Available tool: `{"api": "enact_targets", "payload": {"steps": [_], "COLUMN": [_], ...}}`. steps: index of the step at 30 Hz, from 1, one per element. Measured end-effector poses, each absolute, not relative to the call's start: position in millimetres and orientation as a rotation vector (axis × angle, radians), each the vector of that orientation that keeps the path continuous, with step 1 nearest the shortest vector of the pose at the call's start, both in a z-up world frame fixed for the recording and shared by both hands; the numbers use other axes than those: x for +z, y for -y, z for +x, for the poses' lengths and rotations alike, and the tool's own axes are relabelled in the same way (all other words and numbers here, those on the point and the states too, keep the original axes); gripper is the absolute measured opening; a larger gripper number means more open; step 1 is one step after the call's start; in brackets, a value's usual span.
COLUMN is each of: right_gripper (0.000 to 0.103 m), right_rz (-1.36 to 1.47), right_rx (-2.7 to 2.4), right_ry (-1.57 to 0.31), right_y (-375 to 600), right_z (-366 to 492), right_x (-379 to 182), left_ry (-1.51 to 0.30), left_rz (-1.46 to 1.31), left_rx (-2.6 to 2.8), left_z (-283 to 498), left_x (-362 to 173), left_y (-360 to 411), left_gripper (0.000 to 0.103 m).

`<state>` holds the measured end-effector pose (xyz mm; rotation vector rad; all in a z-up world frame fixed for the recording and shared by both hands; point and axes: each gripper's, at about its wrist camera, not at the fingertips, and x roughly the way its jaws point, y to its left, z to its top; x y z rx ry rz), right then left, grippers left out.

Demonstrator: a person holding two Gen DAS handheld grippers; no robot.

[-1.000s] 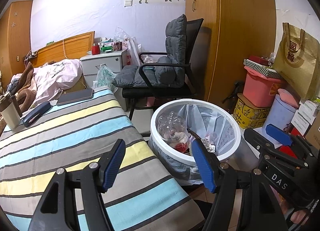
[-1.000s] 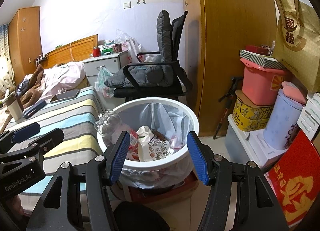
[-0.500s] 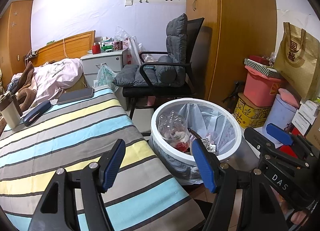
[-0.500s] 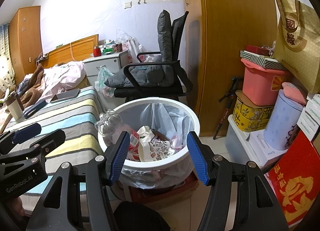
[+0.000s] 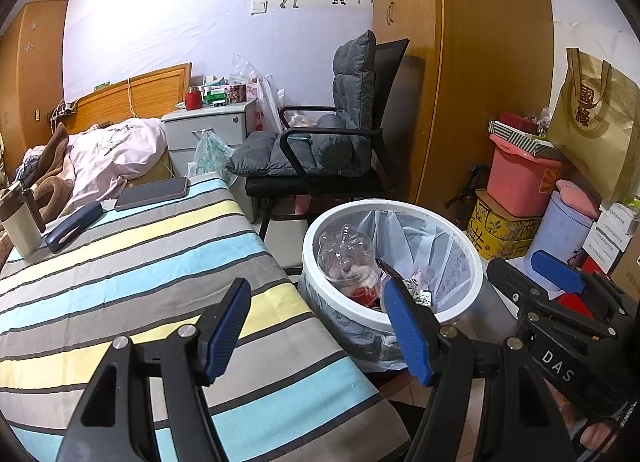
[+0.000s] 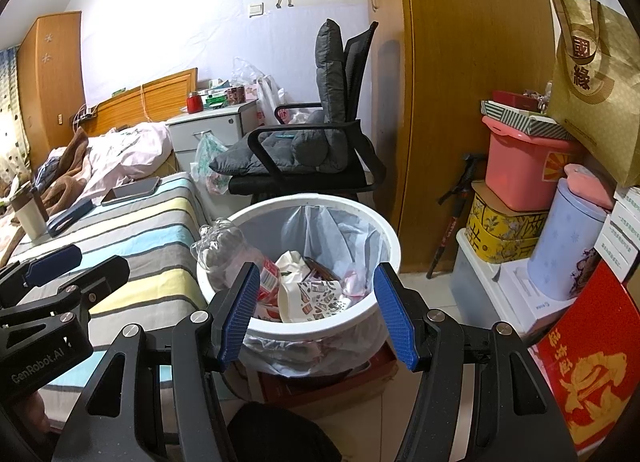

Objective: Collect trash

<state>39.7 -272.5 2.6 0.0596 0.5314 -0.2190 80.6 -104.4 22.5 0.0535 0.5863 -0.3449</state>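
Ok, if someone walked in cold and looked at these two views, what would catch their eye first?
Probably the white trash bin on the floor beside the striped table, lined with a bag and already stuffed with a clear plastic bottle and crumpled wrappers. Next, the two open, empty tongs hovering in front: the left tongs over the table's edge, the right tongs aimed at the bin.

Bin (image 6: 384,229) sits center frame, bottle (image 6: 224,250) and paper trash (image 6: 316,294) inside it. Bed (image 6: 152,229) is left of it, chair (image 6: 320,149) behind, boxes (image 6: 528,165) stacked right, phone (image 6: 130,189) on the bed upper left.
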Motion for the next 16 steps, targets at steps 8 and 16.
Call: {"api": "enact_targets", "payload": {"steps": [8, 16], "right_gripper": [0.061, 0.061], "right_rz": [0.06, 0.058], "right_rx": [-0.219, -0.216], "right_ry": [-0.532, -0.533], "right_y": [271.6, 269.9], "right_z": [39.6, 39.3], "right_x": [3.1, 3.0], "left_ry": [-0.583, -0.581], "left_rz": [0.047, 0.044], "left_rx": [-0.348, -0.345], "left_z": [81.5, 81.3], "left_x": [22.2, 22.9], "left_y": [101.3, 98.4], "left_gripper": [0.071, 0.071]}}
